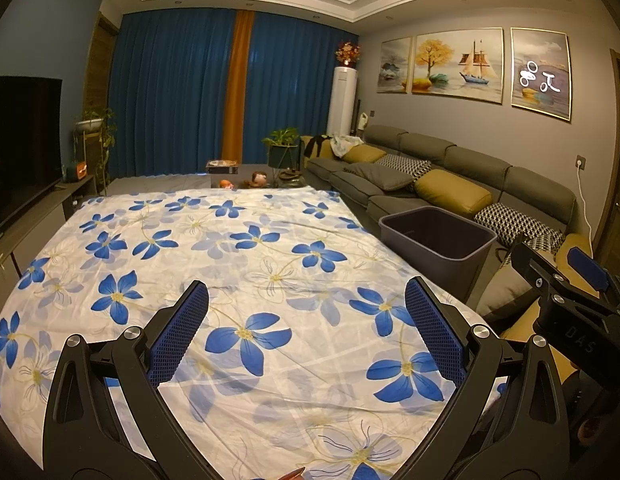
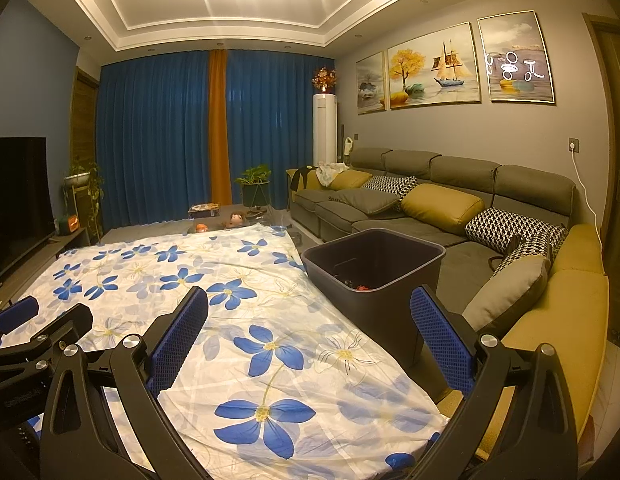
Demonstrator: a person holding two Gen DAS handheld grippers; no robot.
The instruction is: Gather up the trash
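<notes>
A wide flat surface fills the foreground, covered by a white cloth (image 1: 238,264) printed with big blue flowers; the fabric lies fairly smooth with a few soft creases. Just beside the cloth's right edge stands a dark grey plastic bin (image 2: 374,280), rectangular with rounded corners and an open top. A few small dark and reddish scraps (image 2: 360,287) lie at the bottom of the bin. Beyond the bin runs a long grey sofa (image 2: 430,184) with mustard and black-and-white patterned cushions. Behind the cloth hang blue curtains (image 1: 178,92) with one orange strip, and a dark television (image 1: 22,140) stands to the cloth's left.

The left gripper (image 1: 306,340) hovers above the cloth, its fingers, faced with blue mesh-textured pads (image 1: 178,344), spread wide with nothing between them. The right gripper (image 2: 310,344) hangs over the cloth's right edge near the bin, likewise spread apart and empty.
</notes>
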